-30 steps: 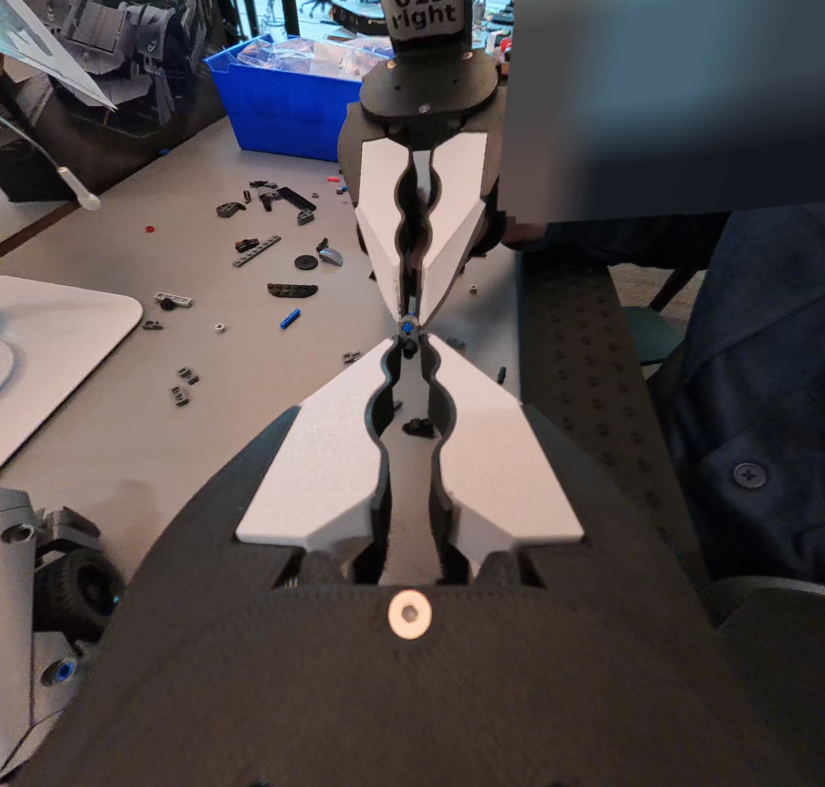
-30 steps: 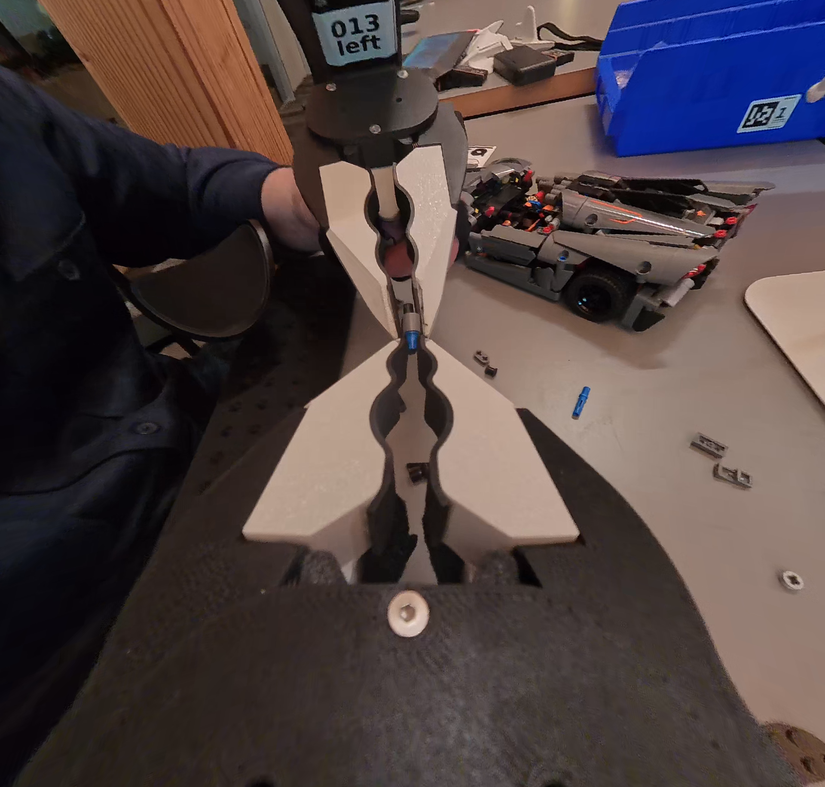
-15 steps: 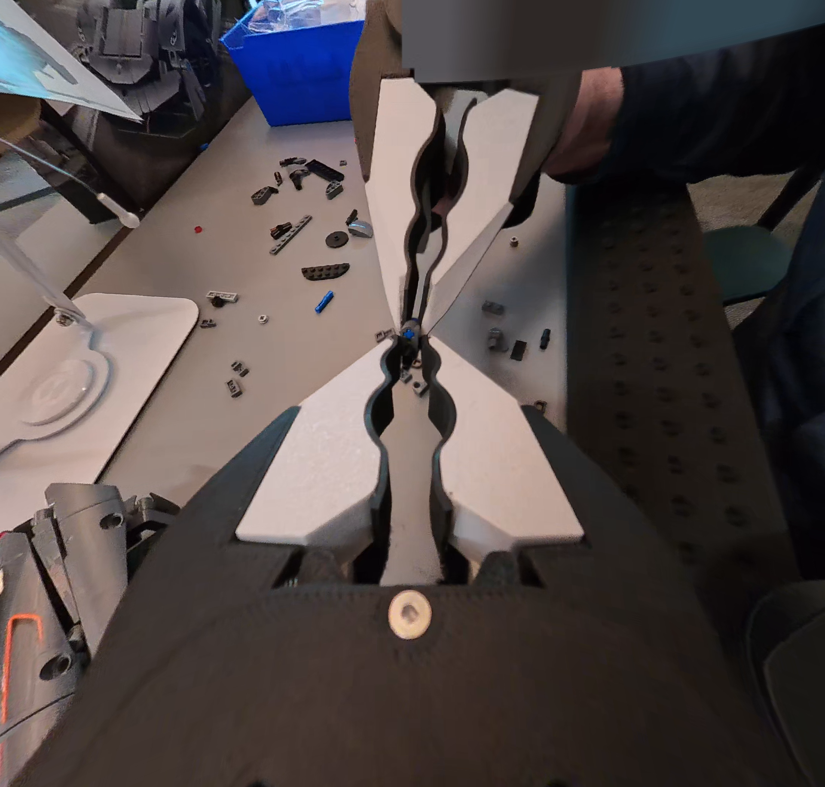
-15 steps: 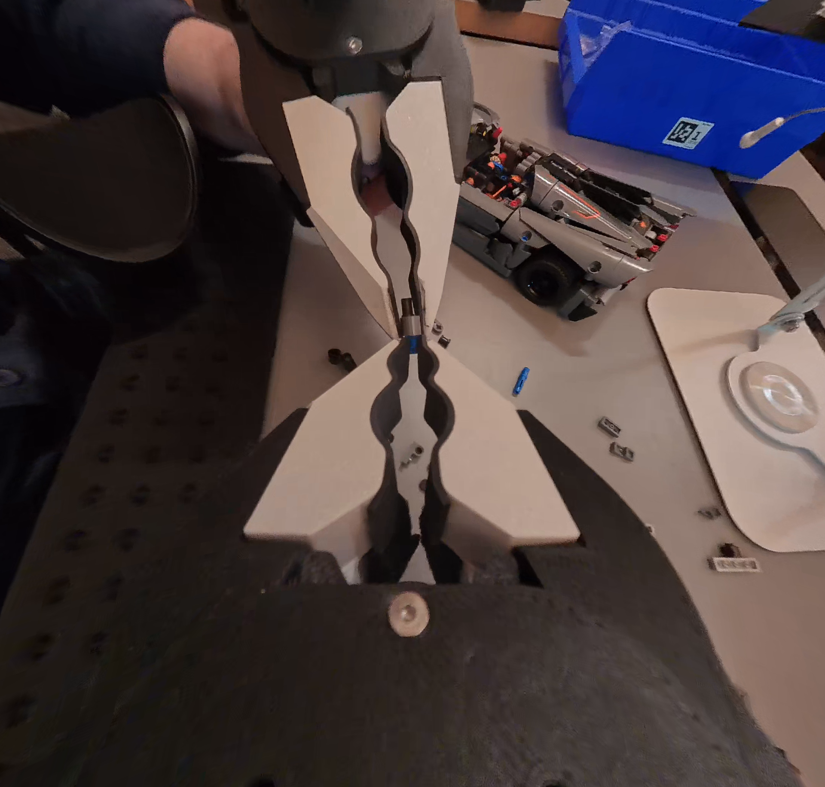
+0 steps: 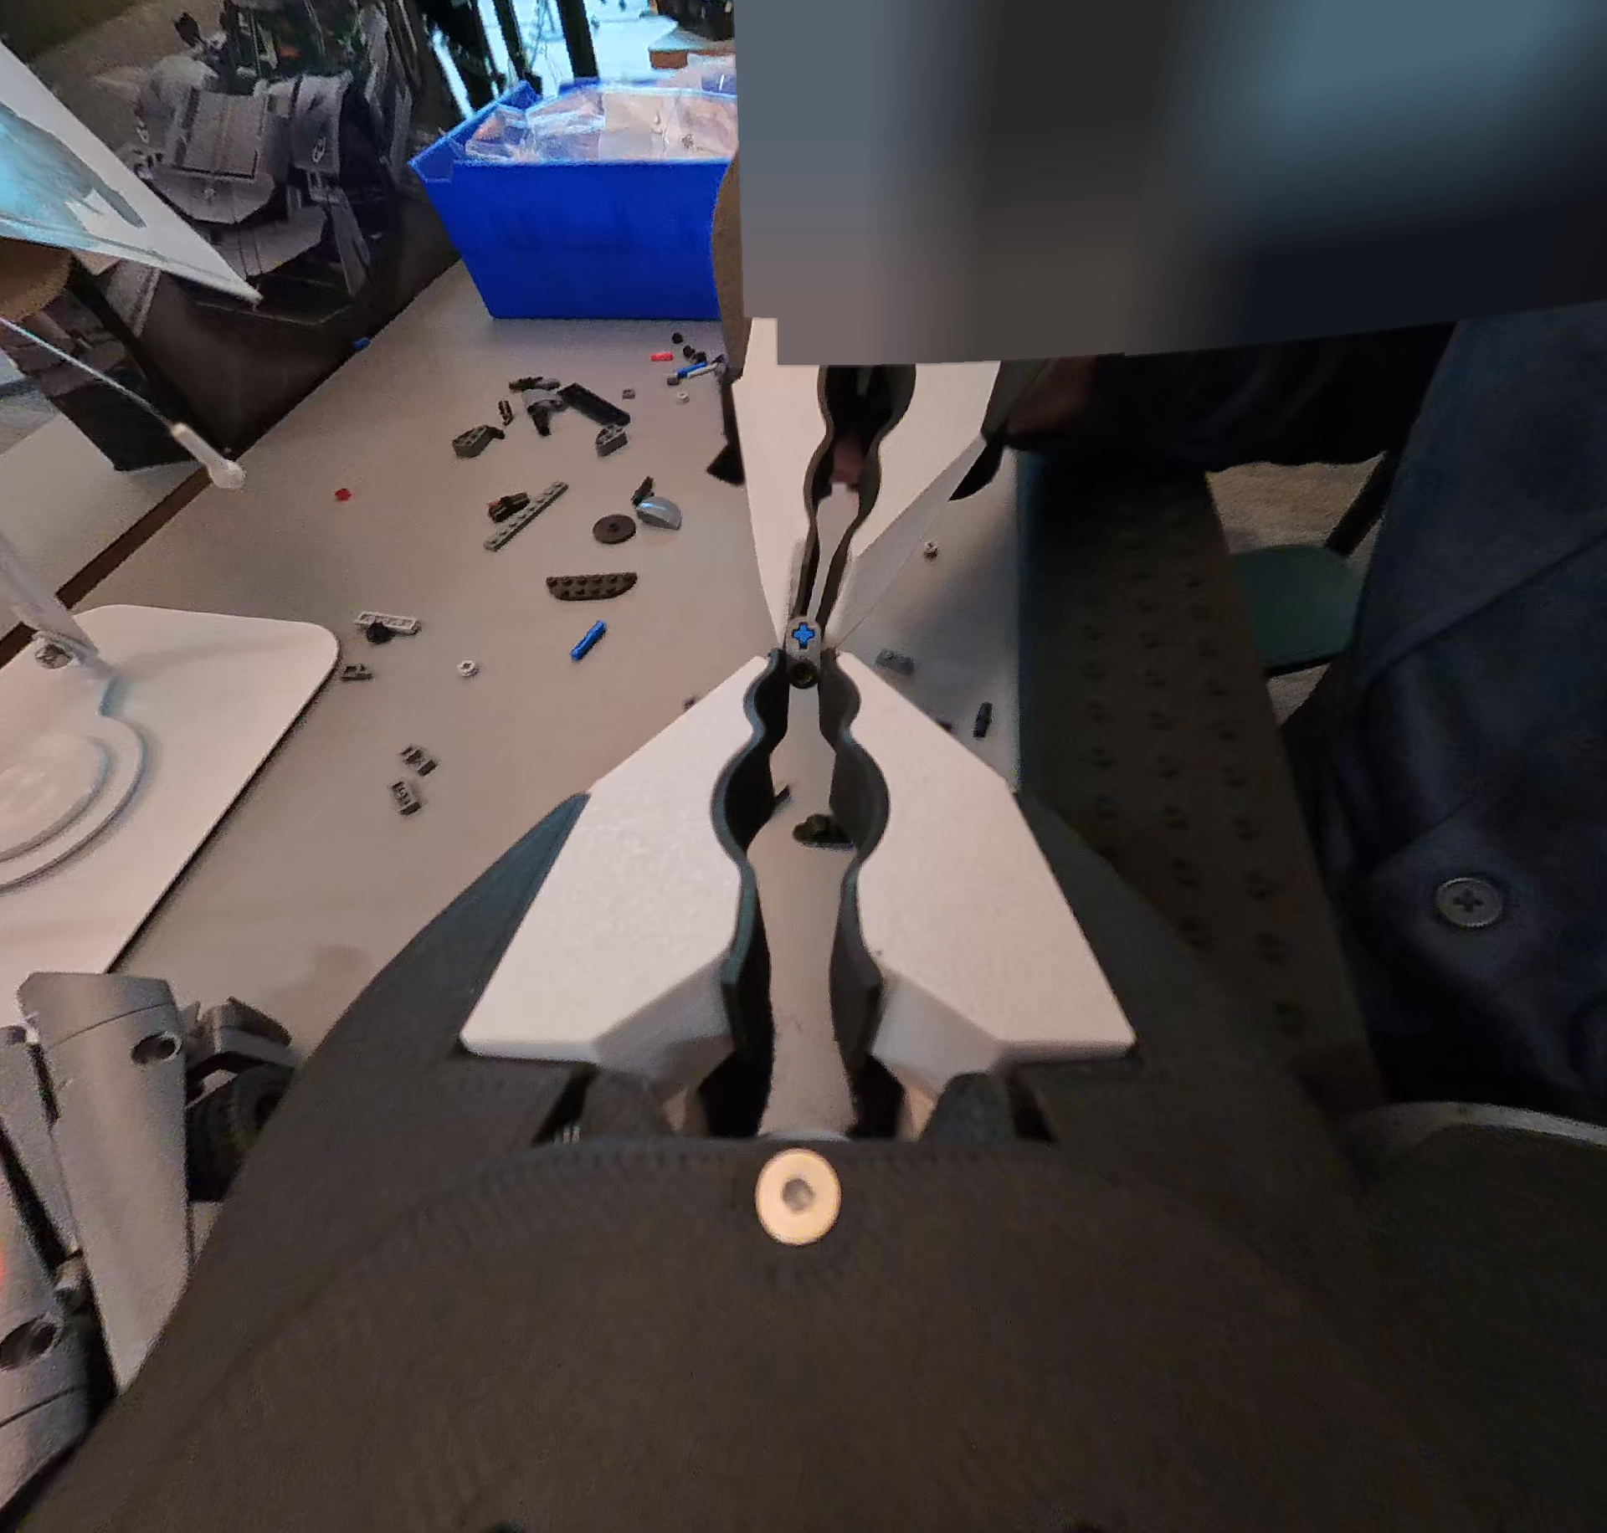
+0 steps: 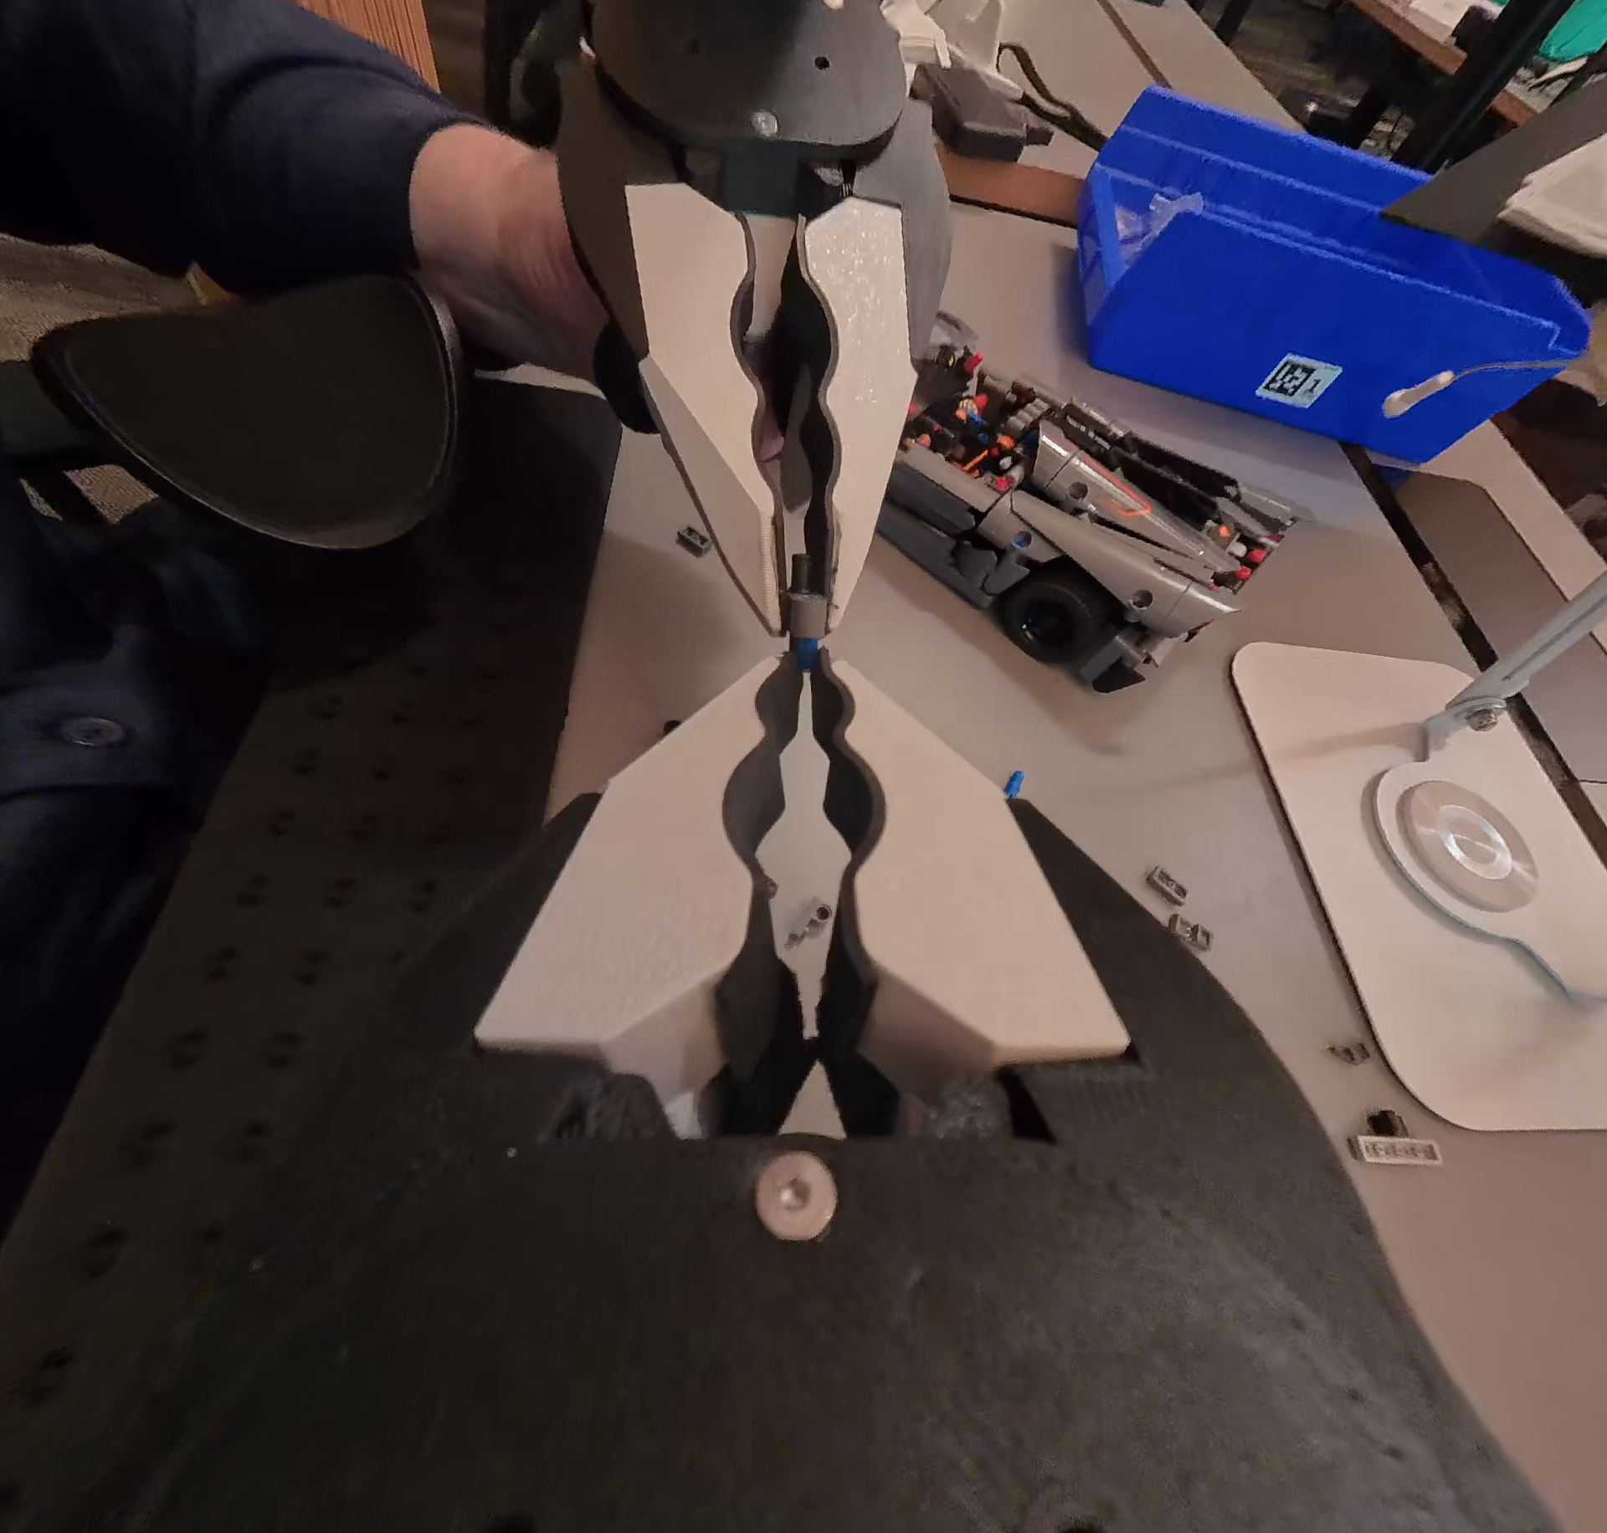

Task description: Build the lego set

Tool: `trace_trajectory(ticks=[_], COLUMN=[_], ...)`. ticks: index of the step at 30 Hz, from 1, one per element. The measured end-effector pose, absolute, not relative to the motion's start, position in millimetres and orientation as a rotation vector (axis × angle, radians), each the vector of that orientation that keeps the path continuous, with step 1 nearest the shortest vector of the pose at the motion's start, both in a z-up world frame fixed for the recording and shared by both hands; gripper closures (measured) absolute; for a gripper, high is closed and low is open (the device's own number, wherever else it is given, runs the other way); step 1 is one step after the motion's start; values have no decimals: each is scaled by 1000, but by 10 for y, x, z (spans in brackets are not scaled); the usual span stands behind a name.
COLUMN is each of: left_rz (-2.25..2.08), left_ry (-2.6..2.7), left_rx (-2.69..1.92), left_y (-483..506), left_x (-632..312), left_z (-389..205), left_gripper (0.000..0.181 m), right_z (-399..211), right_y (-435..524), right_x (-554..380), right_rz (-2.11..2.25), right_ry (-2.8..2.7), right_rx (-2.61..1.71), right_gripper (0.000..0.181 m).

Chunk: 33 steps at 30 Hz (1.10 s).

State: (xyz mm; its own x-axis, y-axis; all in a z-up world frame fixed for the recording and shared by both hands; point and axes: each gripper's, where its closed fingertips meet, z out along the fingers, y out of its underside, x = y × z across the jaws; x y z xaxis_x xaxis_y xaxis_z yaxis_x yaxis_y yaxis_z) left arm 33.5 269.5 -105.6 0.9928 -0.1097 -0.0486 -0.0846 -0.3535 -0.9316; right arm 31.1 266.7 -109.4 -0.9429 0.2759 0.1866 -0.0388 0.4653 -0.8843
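The two grippers are meeting tip to tip above the grey table [image 5: 365,865]. The left gripper [image 5: 802,672] is pinching a small grey connector [image 5: 803,641]; its view is showing the blue cross-shaped end and loose pieces [image 5: 556,483] scattered left. The right gripper [image 6: 805,667] is clamping the blue pin [image 6: 807,650], and only its view is showing the grey model car [image 6: 1087,517] and blue bin [image 6: 1287,309] further right.

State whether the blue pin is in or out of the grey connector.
In. The blue pin enters the grey connector, its cross-shaped end showing through the hole; part still sticks out toward the right gripper.
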Motion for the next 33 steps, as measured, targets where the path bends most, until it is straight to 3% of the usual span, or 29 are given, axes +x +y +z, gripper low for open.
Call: trace_trajectory(ticks=[2,4,6,14,18,22,33], left_rz=[-53,-123,26,-137,-111,-109,108], left_ry=[83,-91,-56,-12,21,66,207], left_rx=[-1894,-1638,-1750,-1834,-1870,-1884,-1984], left_y=[2677,2365,2393,2614,2700,2775,2817], left_x=[276,-28,-66,111,150,244,267], left_z=[-987,-471,-671,-963,-1051,-1093,-1211], left_gripper=[177,179,178,177,177,177,173], right_z=[-1218,-1304,-1192,-1057,-1105,-1109,-1266], right_y=[2799,3014,2883,2801,2739,2705,2726], right_x=[198,113,171,179,175,186,225], right_rz=[1317,1354,1422,1672,1671,1669,1399], right_ry=[-2426,-2434,-2430,-2390,-2404,-2398,-2465], right_rx=[-235,-352,-301,-369,-399,-386,-281], right_gripper=[181,181,181,181,162,178,181])
